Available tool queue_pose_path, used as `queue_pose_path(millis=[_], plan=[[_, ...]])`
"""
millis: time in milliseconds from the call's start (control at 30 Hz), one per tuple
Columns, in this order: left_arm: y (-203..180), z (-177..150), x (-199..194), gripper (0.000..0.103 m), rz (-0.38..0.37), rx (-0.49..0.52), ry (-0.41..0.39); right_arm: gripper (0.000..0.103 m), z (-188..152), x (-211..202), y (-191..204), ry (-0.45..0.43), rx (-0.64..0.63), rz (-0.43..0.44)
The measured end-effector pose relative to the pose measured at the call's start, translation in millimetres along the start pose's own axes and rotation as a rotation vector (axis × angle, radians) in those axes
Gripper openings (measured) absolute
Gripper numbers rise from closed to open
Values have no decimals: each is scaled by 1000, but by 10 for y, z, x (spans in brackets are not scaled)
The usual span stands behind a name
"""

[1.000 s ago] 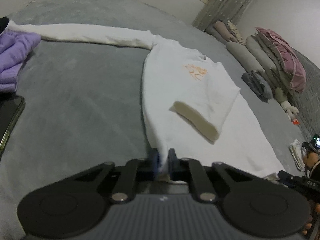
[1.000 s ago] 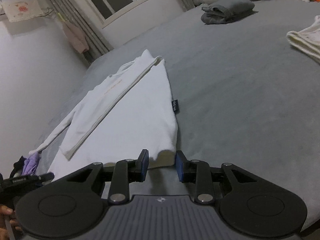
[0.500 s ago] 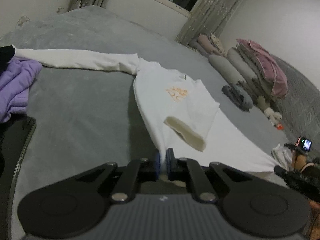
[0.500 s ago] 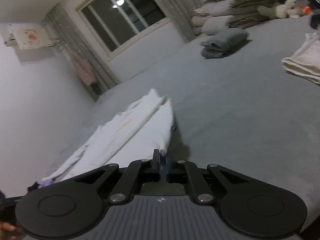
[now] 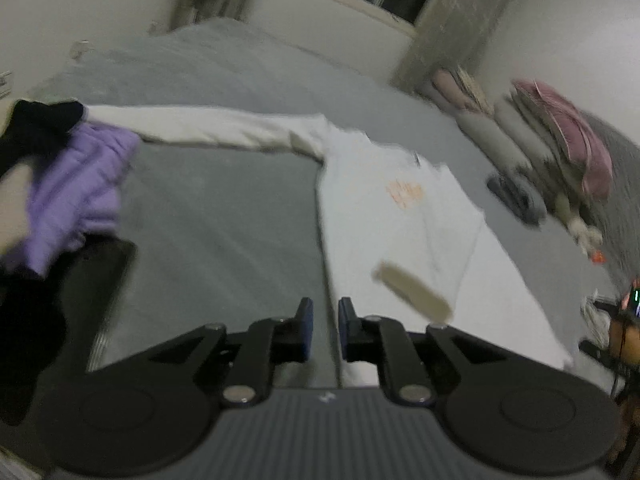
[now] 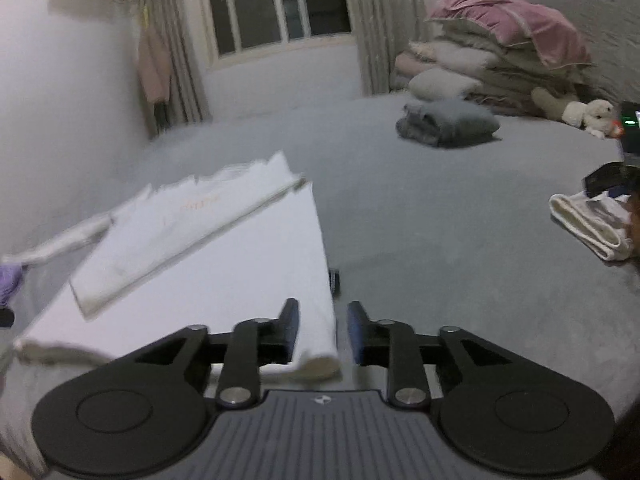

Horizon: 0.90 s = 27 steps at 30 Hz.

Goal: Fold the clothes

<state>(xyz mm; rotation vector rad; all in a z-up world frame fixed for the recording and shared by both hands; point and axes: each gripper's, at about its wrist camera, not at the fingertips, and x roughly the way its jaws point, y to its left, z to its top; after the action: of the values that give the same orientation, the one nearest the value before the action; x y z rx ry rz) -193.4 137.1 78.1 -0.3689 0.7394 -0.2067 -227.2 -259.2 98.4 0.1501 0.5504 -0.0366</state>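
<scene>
**White sweatshirt at the near edge of the bed, both tongs parted**

The white sweatshirt (image 5: 400,216) lies spread on the grey bed (image 5: 224,208), its hem at the near edge and one sleeve stretched toward the left edge, the other folded across the body beside an orange print. The left tongs (image 5: 323,312) sit over the hem's left corner; the garment's left edge runs up between the two blue-padded fingers. They stand narrowly apart, and the view is too blurred to tell whether a pad touches the cloth. The right tongs (image 6: 322,322) are opened wider at the hem's right corner (image 6: 316,360), which lies slack between the fingers, gripped by neither.

At the bed's left edge sits a purple garment (image 5: 80,184) with black cloth just beside it. Toward the far right corner are a folded grey garment (image 6: 448,126), stacked pillows (image 6: 500,56) topped with a pink one, and a plush toy (image 6: 588,114). A folded cream cloth (image 6: 588,228) lies near the right edge. A window (image 6: 276,0) with curtains is in the far wall.
</scene>
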Motion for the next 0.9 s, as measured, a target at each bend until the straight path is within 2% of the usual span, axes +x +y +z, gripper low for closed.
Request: queue_pose_path(millis=[300, 500, 633, 767, 833, 900], plan=[[18, 273, 201, 19, 48, -79, -44, 35, 144, 207, 412, -26, -98, 51], [99, 507, 493, 22, 57, -140, -48, 42, 209, 515, 969, -4, -248, 150], [289, 664, 648, 25, 118, -183, -66, 43, 340, 798, 1225, 10, -282, 196], [547, 824, 715, 27, 160, -252, -93, 50, 544, 1093, 1450, 33, -287, 249], [650, 908, 684, 35, 173, -272, -129, 54, 663, 1264, 1606, 56, -313, 285], [727, 1012, 632, 38, 202, -272, -170, 58, 760, 1451, 1767, 77, -334, 314]])
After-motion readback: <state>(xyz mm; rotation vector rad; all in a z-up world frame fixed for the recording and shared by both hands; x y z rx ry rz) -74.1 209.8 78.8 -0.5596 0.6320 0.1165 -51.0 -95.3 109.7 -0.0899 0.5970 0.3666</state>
